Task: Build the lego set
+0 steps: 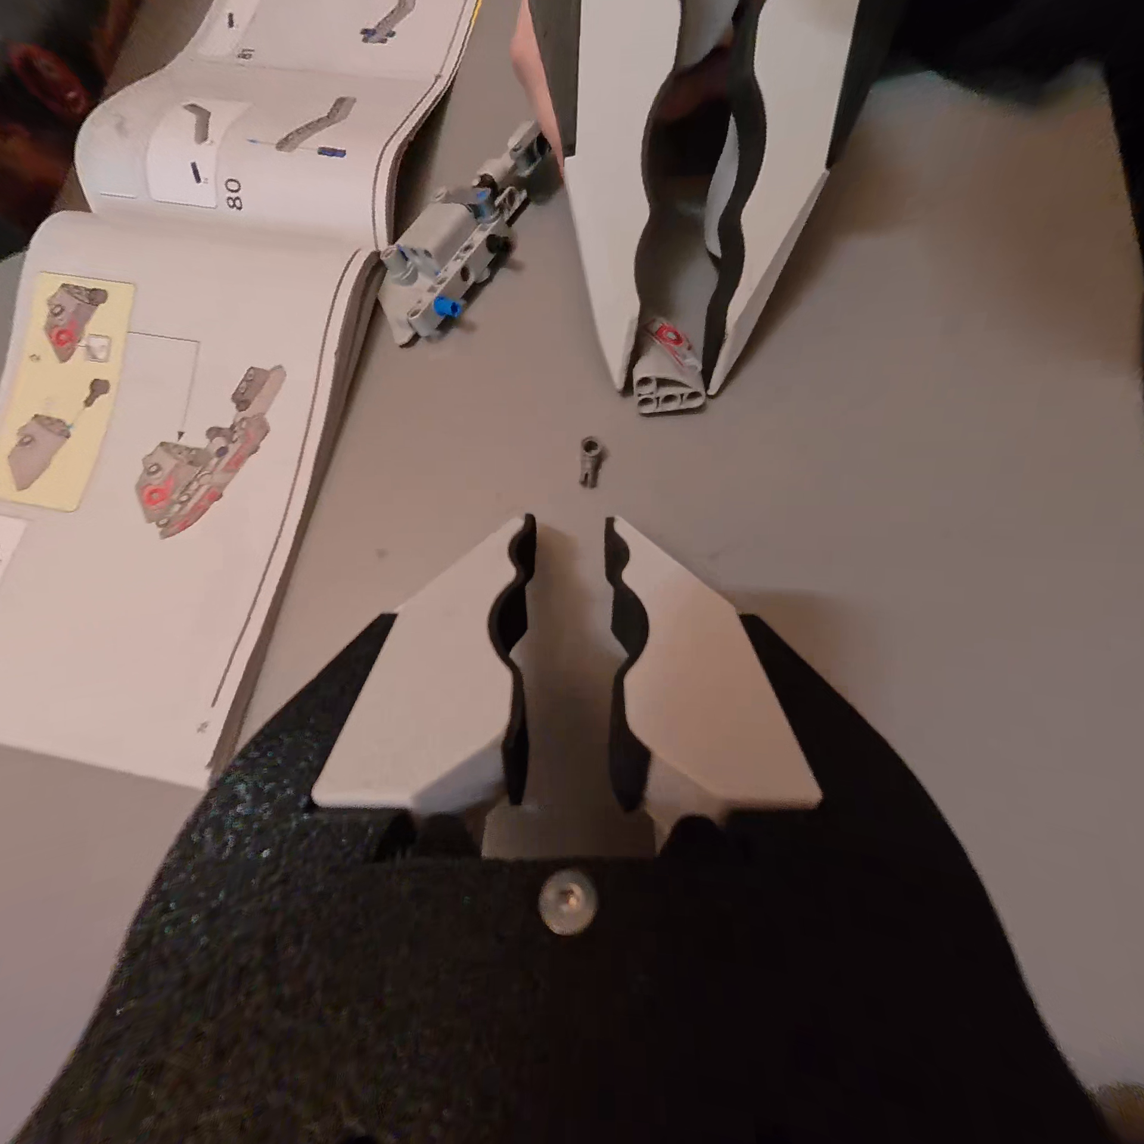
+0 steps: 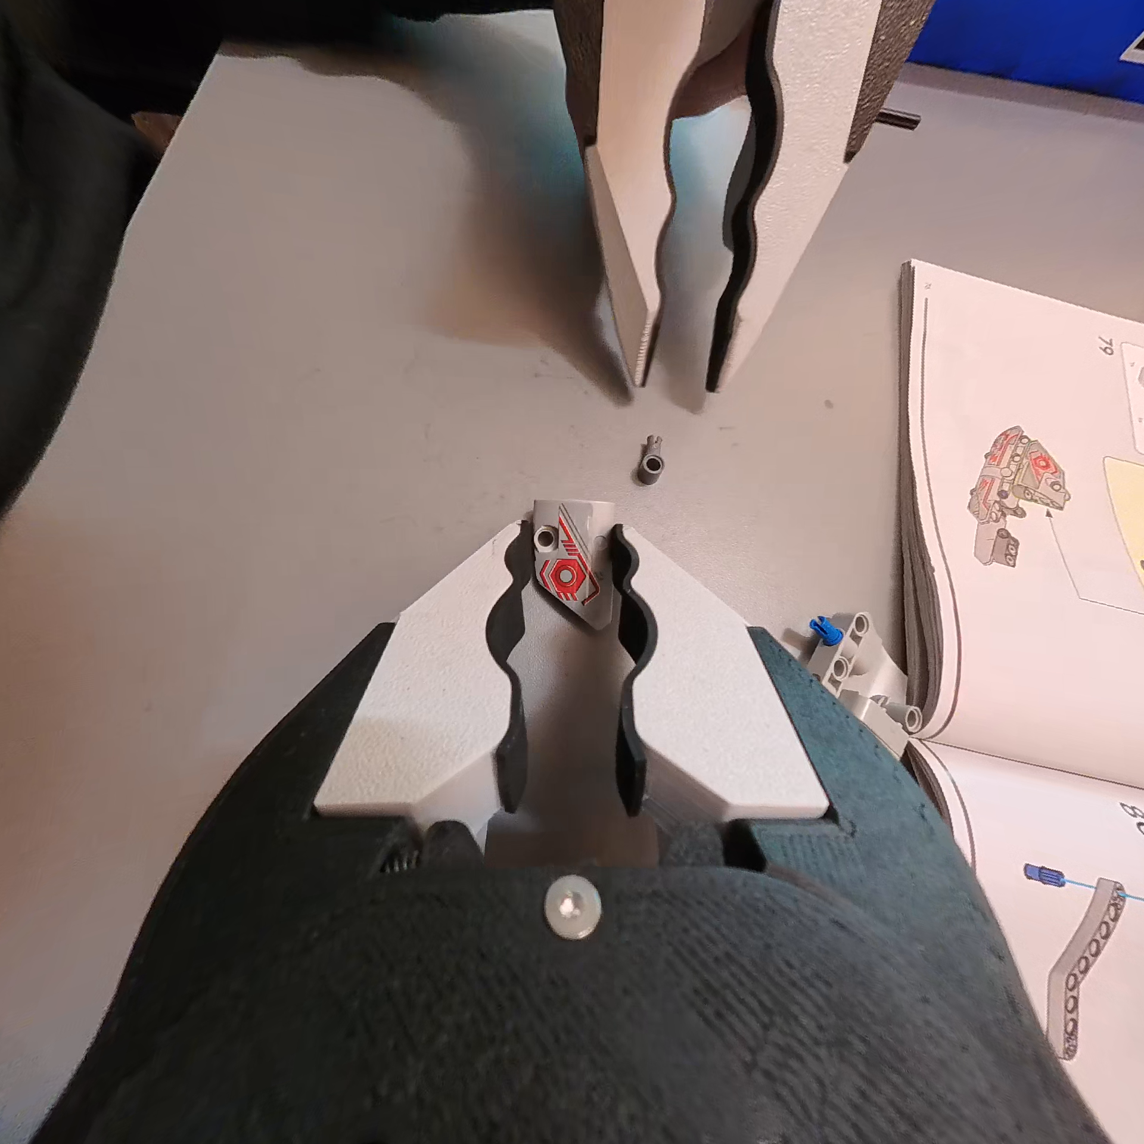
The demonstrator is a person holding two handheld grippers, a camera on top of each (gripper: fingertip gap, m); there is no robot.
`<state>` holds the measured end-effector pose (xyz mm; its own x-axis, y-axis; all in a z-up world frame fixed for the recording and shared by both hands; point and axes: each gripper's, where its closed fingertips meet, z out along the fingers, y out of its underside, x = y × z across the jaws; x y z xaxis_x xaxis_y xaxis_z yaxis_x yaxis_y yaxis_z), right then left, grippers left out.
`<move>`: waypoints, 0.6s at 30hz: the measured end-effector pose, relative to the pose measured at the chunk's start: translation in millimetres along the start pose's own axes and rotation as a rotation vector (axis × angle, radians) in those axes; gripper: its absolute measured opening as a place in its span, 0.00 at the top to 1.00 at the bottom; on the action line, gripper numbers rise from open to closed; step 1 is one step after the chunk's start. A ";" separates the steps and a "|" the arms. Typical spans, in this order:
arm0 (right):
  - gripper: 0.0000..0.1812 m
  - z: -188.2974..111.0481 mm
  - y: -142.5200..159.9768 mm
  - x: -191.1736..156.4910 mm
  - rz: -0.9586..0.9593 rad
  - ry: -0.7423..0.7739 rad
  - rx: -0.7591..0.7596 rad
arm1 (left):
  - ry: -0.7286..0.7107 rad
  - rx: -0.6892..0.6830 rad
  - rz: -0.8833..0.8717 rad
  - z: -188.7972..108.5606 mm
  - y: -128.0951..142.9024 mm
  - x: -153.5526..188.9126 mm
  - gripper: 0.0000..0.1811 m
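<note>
A small dark grey pin connector (image 1: pixel 591 459) lies on the grey table between the two grippers; it also shows in the right wrist view (image 2: pixel 651 457). My left gripper (image 1: pixel 569 523) is open and empty, its tips just short of the connector. My right gripper (image 2: pixel 572 533) is shut on a light grey panel with red markings (image 2: pixel 572 560). From the left wrist view the right gripper (image 1: pixel 665 387) faces me with the panel (image 1: pixel 670 377) at its tips. A partly built grey assembly with blue pins (image 1: pixel 455 263) lies beside the booklet, also seen in the right wrist view (image 2: pixel 860 675).
An open instruction booklet (image 1: pixel 155 433) lies along the table's left side in the left wrist view, and on the right in the right wrist view (image 2: pixel 1021 557). A blue object (image 2: pixel 1027 56) stands at the far edge. Dark fabric (image 2: pixel 56 247) borders the table. Tip to tip, the grippers are about 6 cm apart.
</note>
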<state>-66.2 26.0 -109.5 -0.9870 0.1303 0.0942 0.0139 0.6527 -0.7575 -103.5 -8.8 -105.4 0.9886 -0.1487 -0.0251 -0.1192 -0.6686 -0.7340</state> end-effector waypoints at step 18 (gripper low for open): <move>0.87 0.2 -0.8 1.2 -0.009 0.009 0.001 | -0.058 -0.044 -0.120 17.2 -14.3 5.8 0.94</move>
<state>-67.5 25.4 -108.9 -0.9855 0.1314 0.1072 0.0047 0.6530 -0.7573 -94.5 12.5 -106.8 0.9995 -0.0245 0.0210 -0.0026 -0.7105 -0.7036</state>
